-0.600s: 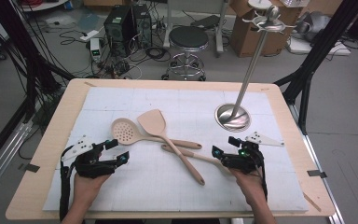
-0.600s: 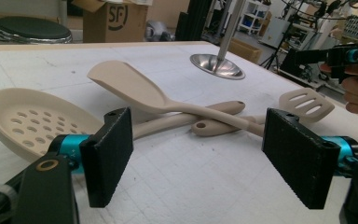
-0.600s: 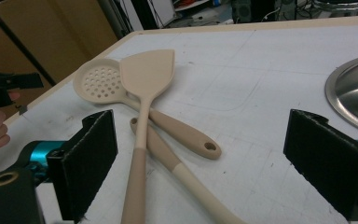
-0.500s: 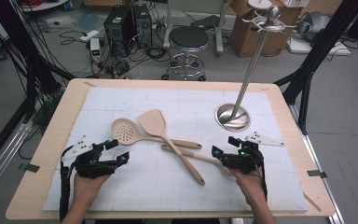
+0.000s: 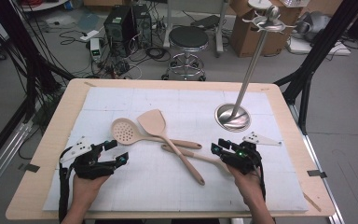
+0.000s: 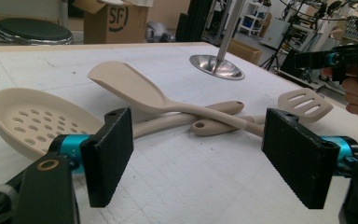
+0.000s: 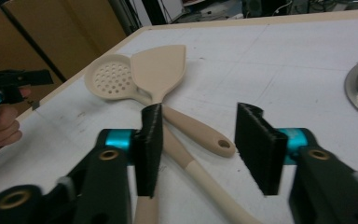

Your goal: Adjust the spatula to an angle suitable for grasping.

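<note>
- Left gripper [image 5: 113, 152]: held in the person's left hand [image 5: 86, 184] at the near left of the white mat [image 5: 270, 186]; jaws stand wide apart with nothing between them.
- Perforated spoon [image 5: 125, 132]: lies flat just ahead of the left gripper's jaws, bowl nearest that gripper, handle running away toward the right gripper.
- Solid spatula [image 5: 153, 123]: blade just beyond the perforated spoon's bowl as seen from the left gripper; its long handle crosses over the spoon's handle and ends near the right gripper.
- Slotted spatula [image 6: 305, 103]: lies under the other handles, its slotted head on the far side from the left gripper, close to the right gripper.
- Right gripper [image 5: 218, 150]: held in the person's right hand [image 5: 247, 182]; jaws partly parted, gripping nothing, a handle lying on the mat below its left jaw.
- Metal stand [image 5: 233, 116]: round base on the mat beyond the right gripper, pole rising from it.
</note>
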